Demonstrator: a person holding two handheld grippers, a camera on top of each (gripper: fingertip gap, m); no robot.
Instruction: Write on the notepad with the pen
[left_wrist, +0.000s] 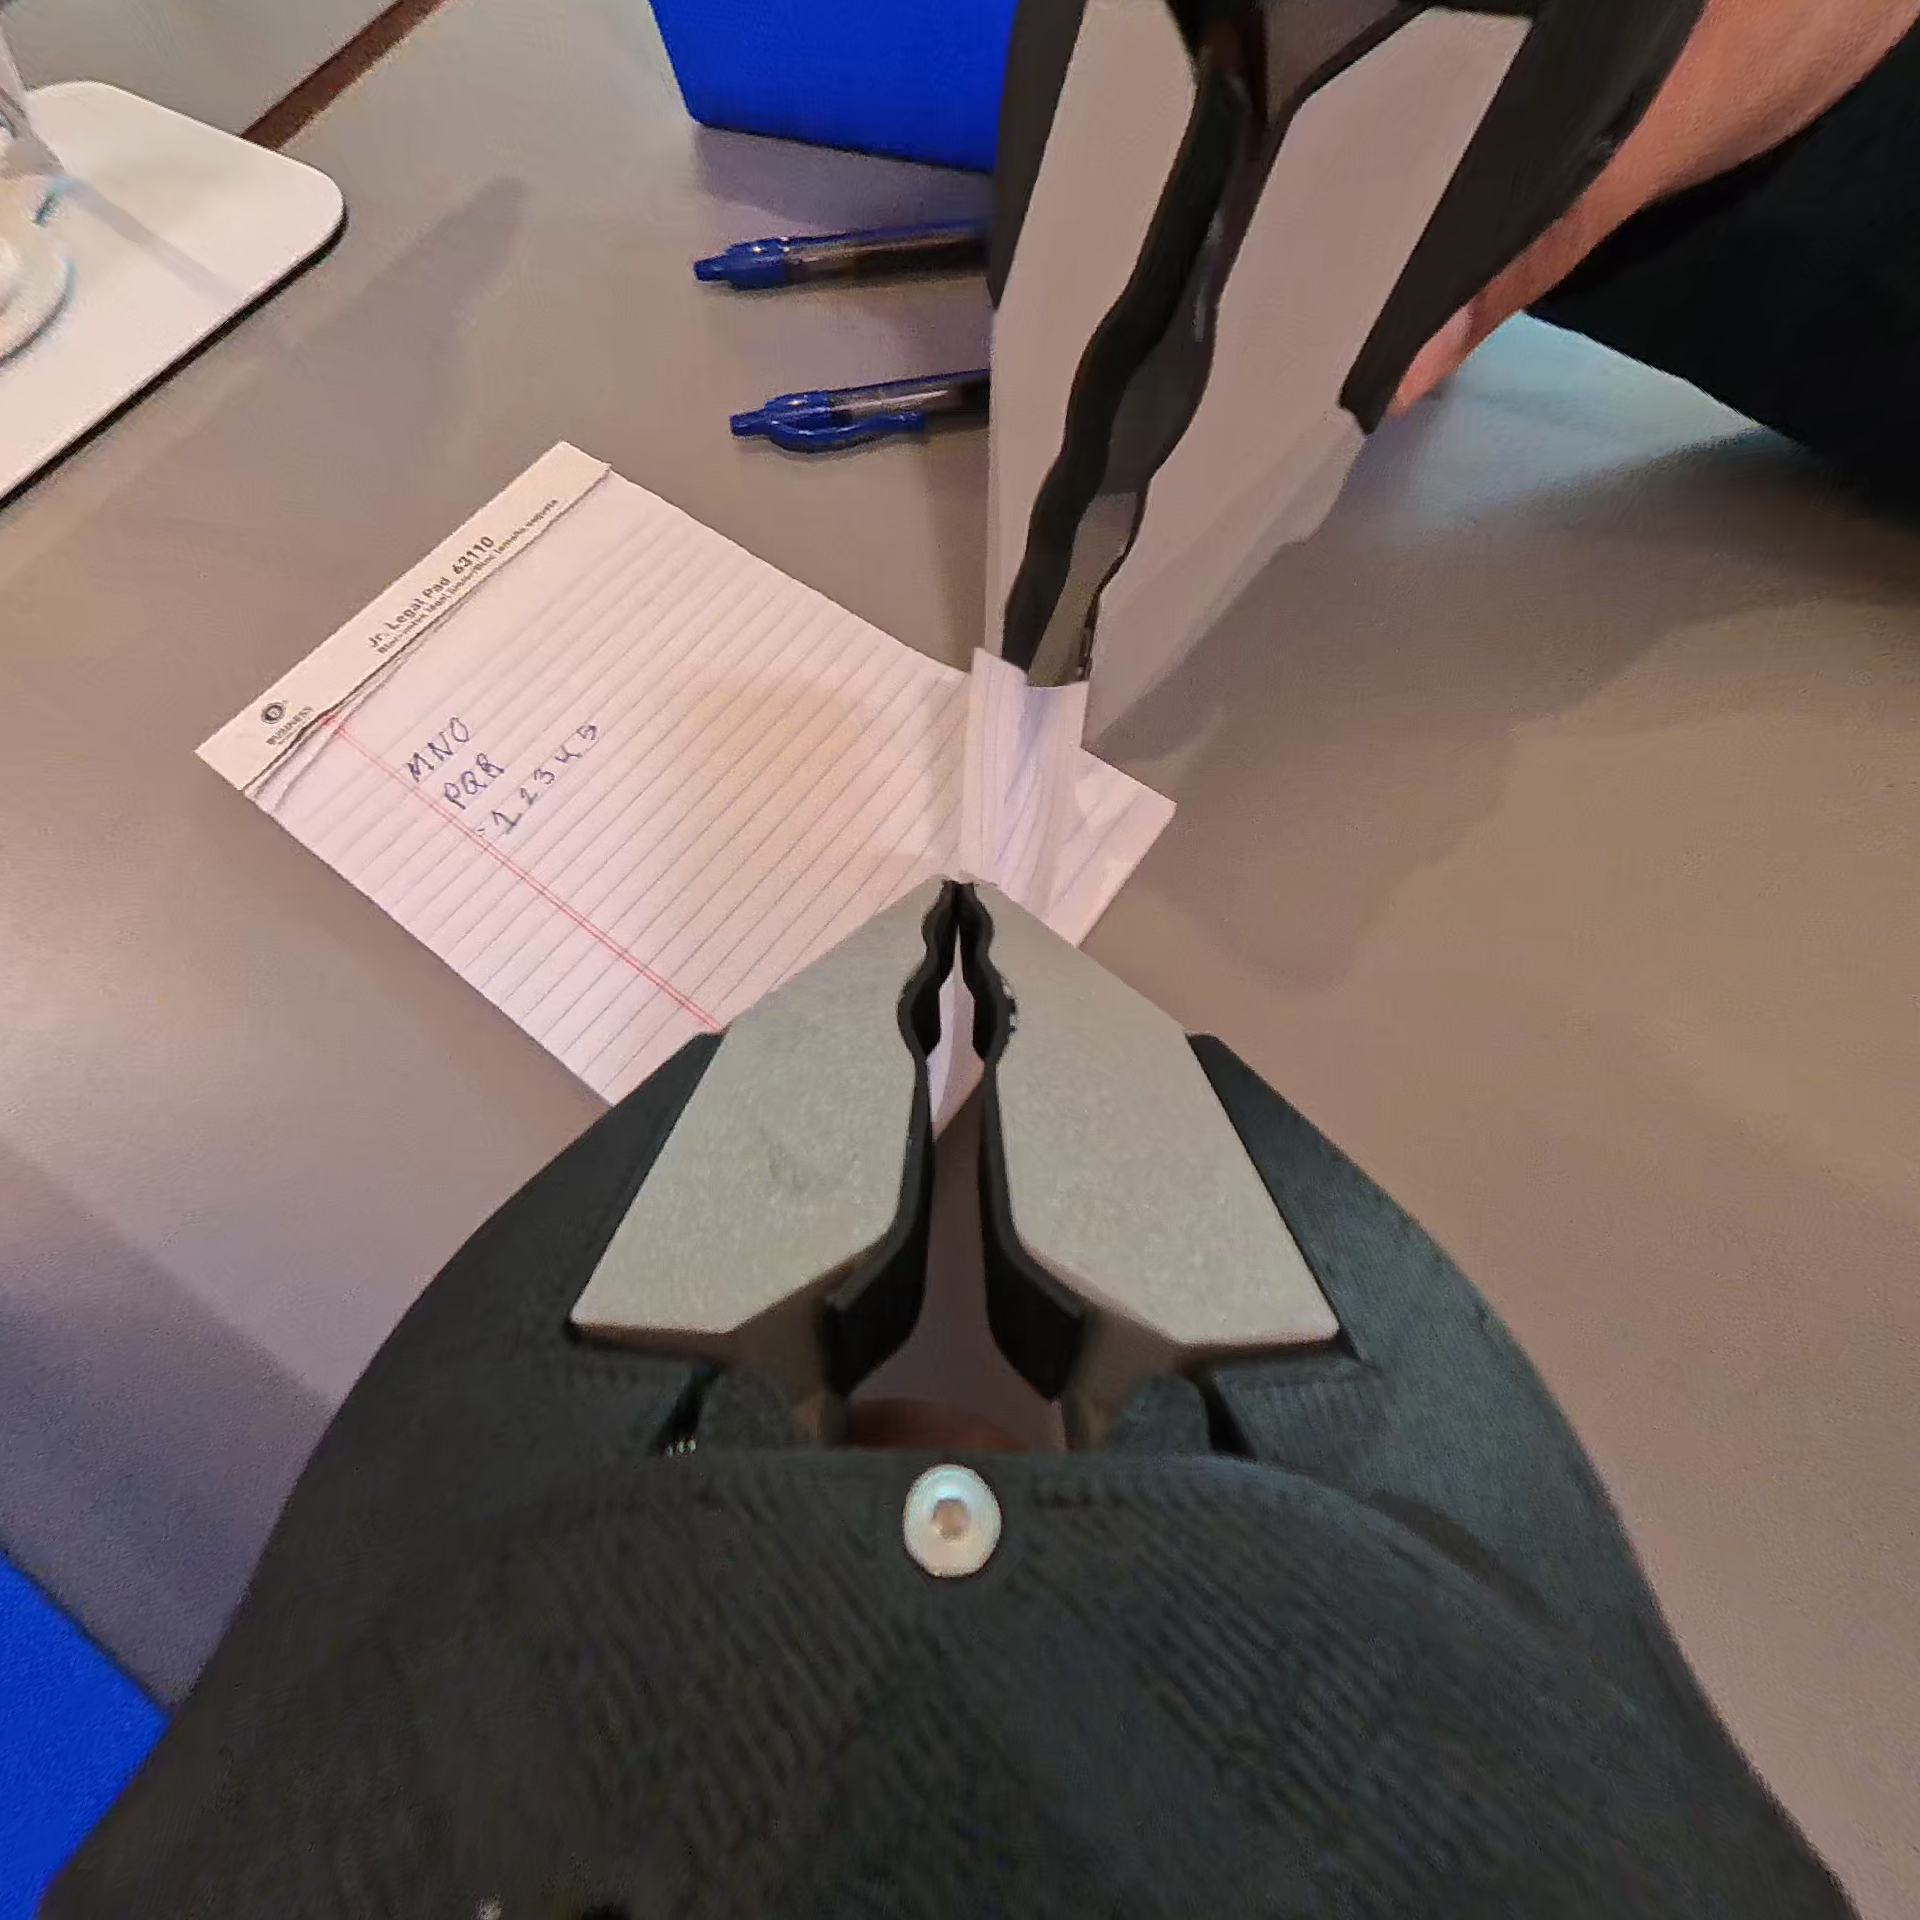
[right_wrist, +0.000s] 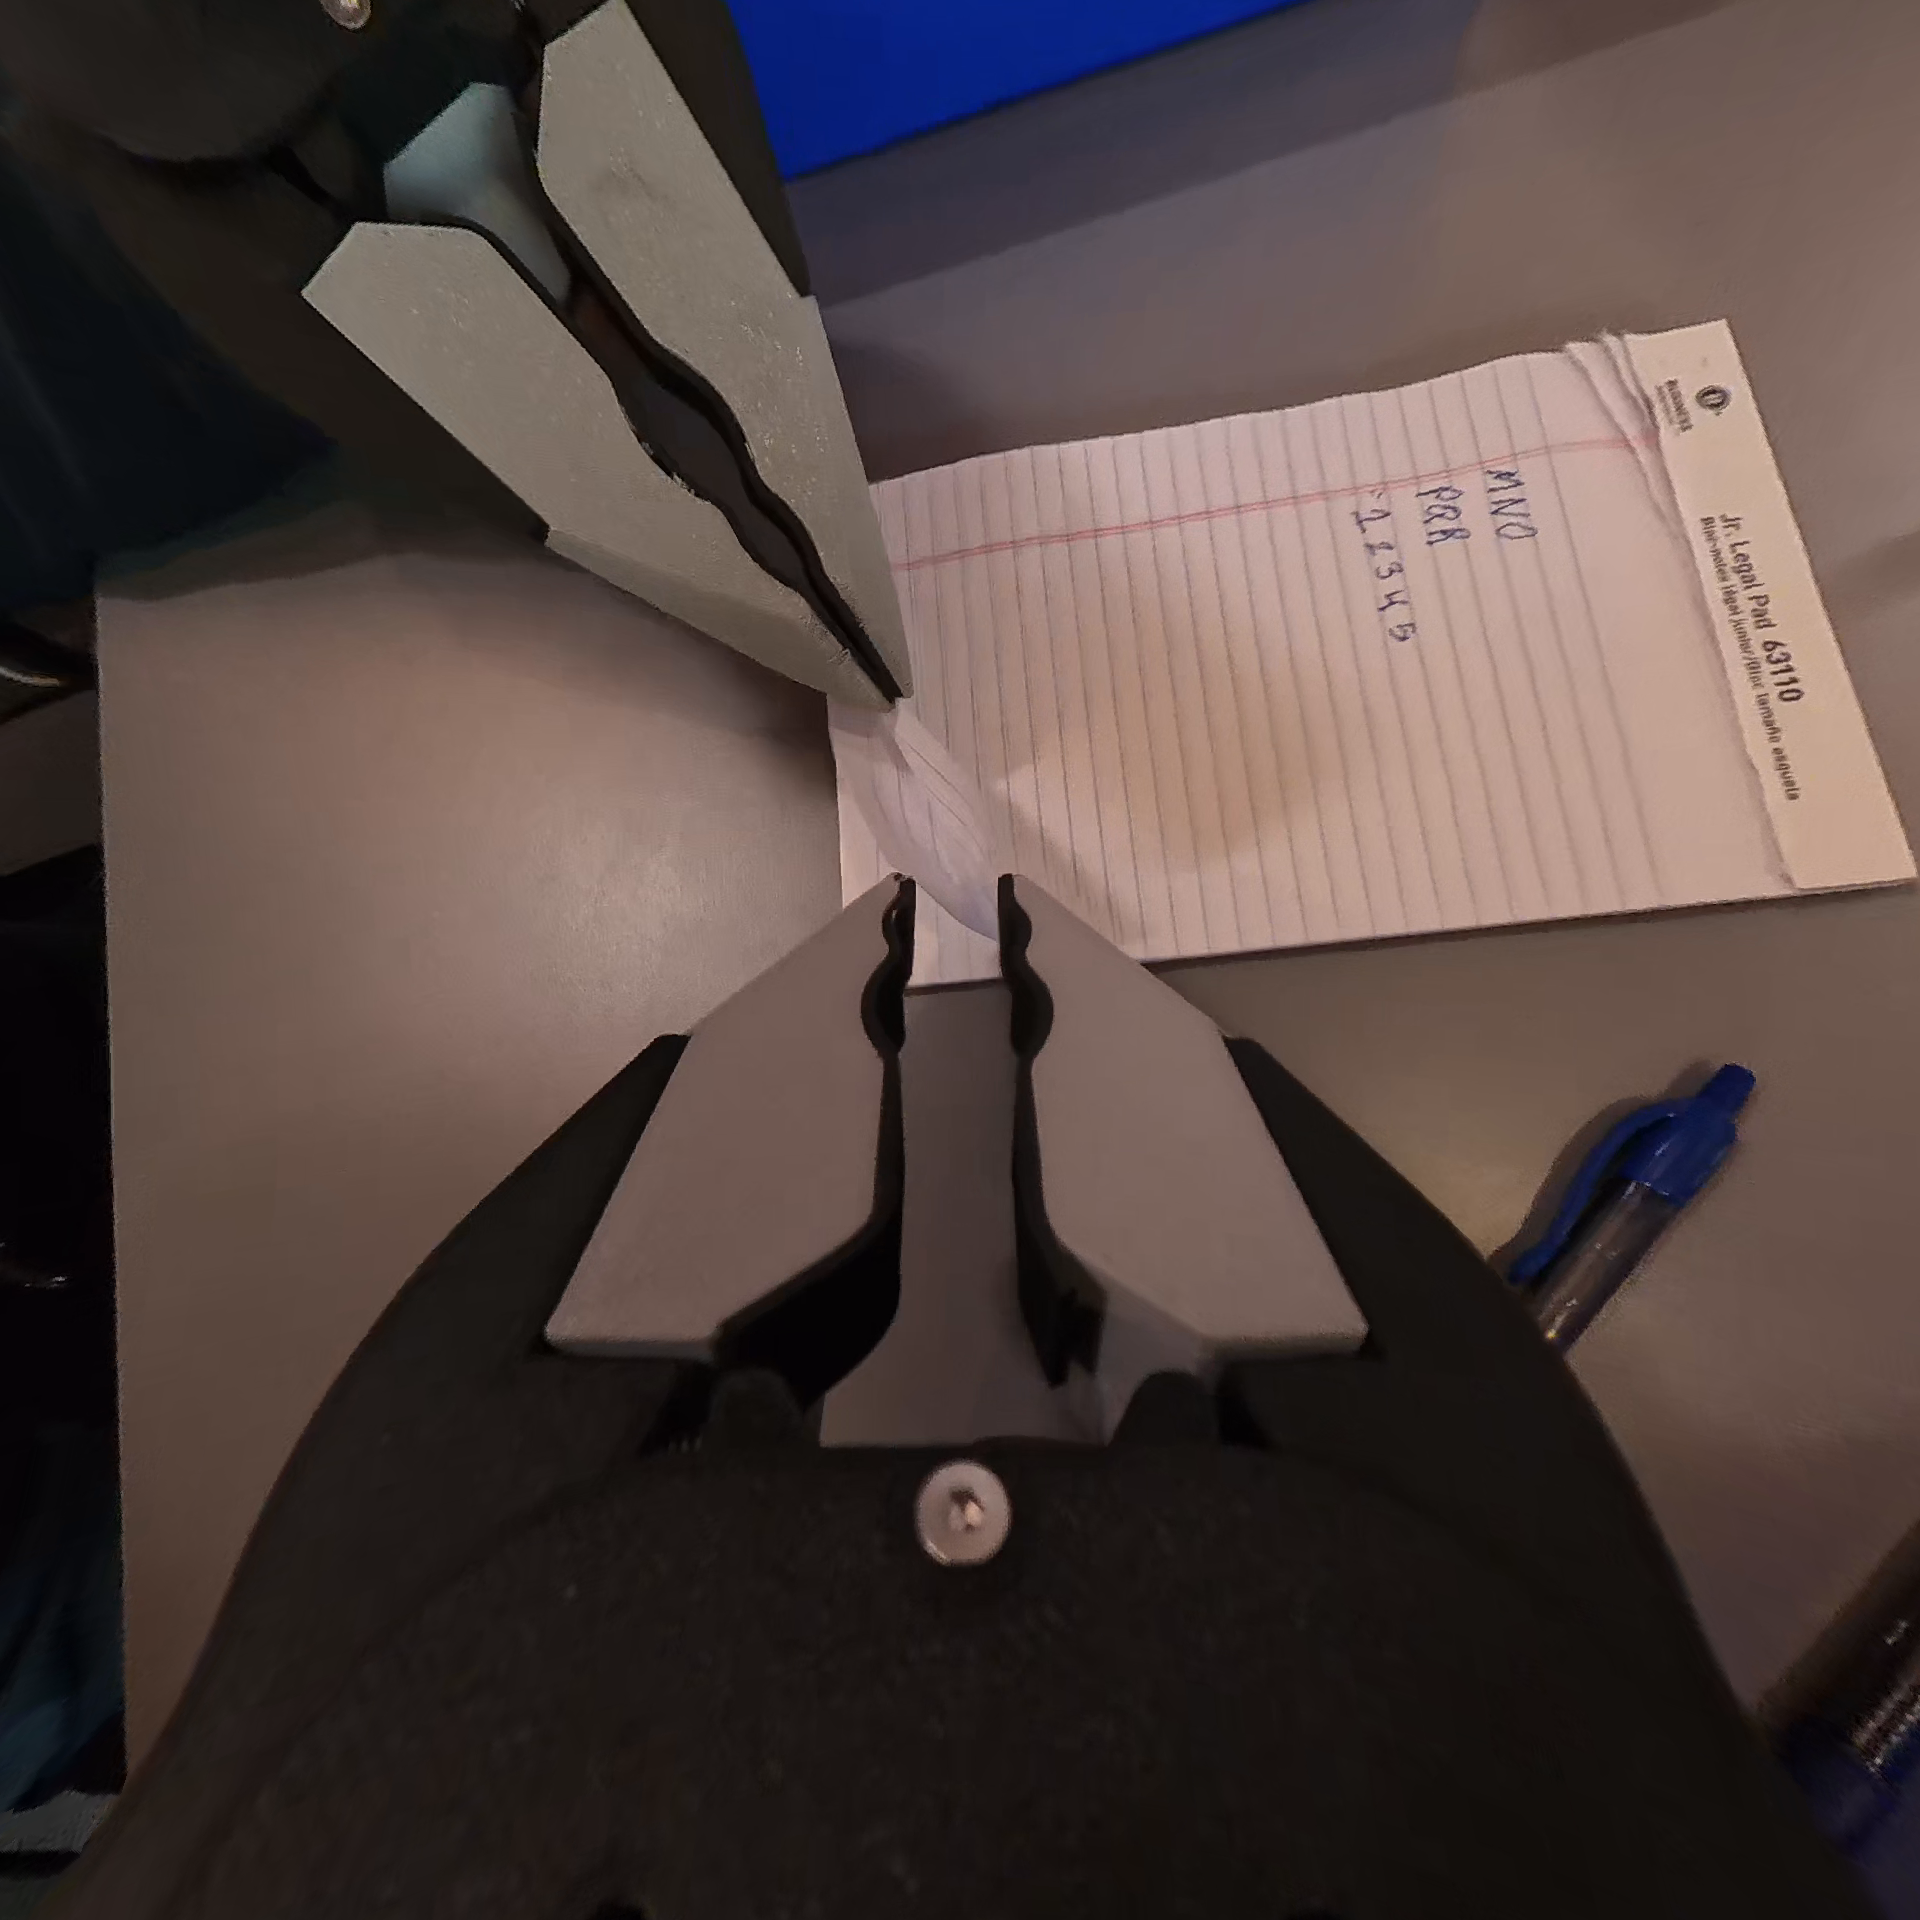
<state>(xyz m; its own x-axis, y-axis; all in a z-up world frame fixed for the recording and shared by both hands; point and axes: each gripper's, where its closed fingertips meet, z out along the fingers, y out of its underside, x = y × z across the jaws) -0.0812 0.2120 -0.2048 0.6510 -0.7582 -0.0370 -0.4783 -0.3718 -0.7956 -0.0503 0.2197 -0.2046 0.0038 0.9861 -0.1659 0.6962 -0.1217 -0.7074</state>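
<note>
A white lined notepad (left_wrist: 644, 727) lies flat on the grey table, with a few lines of blue handwriting near its top; it also shows in the right wrist view (right_wrist: 1299, 727). My left gripper (left_wrist: 961, 899) is shut on the bottom edge of the top sheet, which rises in a fold (left_wrist: 1013, 758). My right gripper (right_wrist: 951, 888) stands slightly open at the other end of that fold (right_wrist: 935, 800), with the paper between its fingers. Two blue pens (left_wrist: 842, 255) (left_wrist: 852, 407) lie beyond the pad; neither gripper holds one. One pen (right_wrist: 1631, 1195) lies to the right of my right gripper.
A white tray (left_wrist: 197, 249) with a clear glass (left_wrist: 26, 239) stands at the far left. A blue object (left_wrist: 831, 78) stands at the back. A person's hand (left_wrist: 1714, 166) holds the right gripper. A second pen (right_wrist: 1870, 1714) lies at the right wrist view's lower right edge. The left gripper's tips are roughly 4 cm from the right gripper's. The right tips stand about 12 cm off the pen (right_wrist: 1631, 1195). Look for it in the left wrist view (left_wrist: 843, 407) too.
</note>
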